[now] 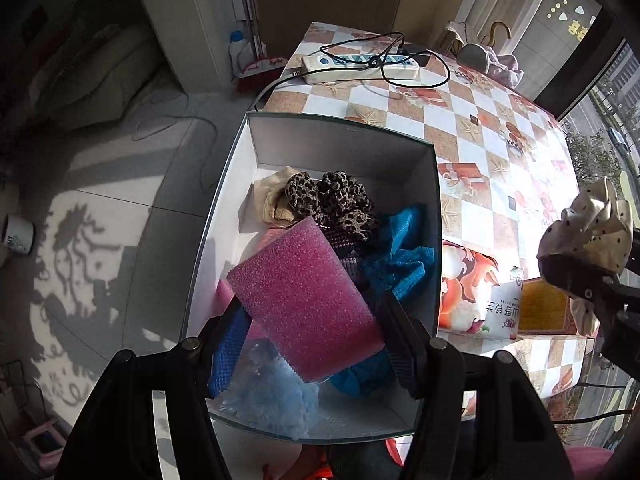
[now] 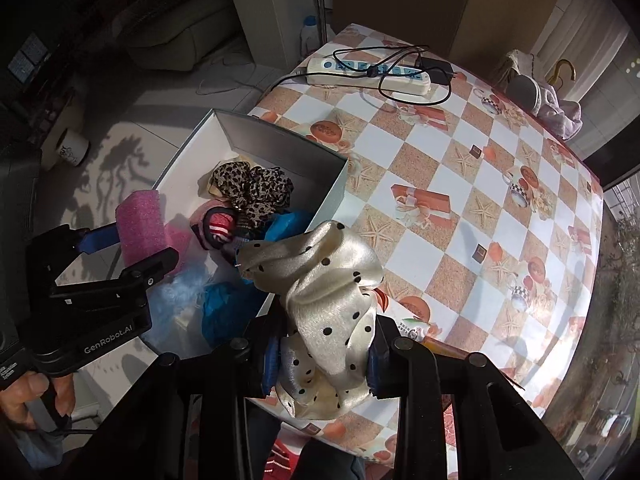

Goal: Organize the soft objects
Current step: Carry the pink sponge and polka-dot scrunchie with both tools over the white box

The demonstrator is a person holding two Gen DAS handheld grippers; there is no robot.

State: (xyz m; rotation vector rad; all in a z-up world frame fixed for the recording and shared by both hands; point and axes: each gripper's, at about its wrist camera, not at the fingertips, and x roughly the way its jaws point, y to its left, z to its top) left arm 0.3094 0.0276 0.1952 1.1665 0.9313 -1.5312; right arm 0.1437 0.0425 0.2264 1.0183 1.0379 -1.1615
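The left gripper (image 1: 308, 340) has its jaws clamped on a pink foam block (image 1: 306, 300) above the white box (image 1: 340, 136) of soft things, while the right gripper (image 2: 322, 360) pinches a cream polka-dot scrunchie (image 2: 332, 300) over the checkered bench (image 2: 460, 208) just right of the box.

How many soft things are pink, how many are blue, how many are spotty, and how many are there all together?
Pink: 1, the pink foam block in the left gripper.
Blue: 2, the teal mesh cloth and the light blue fluffy thing, both in the box.
Spotty: 2, the leopard scrunchie in the box and the cream polka-dot scrunchie in the right gripper.
Total: 5
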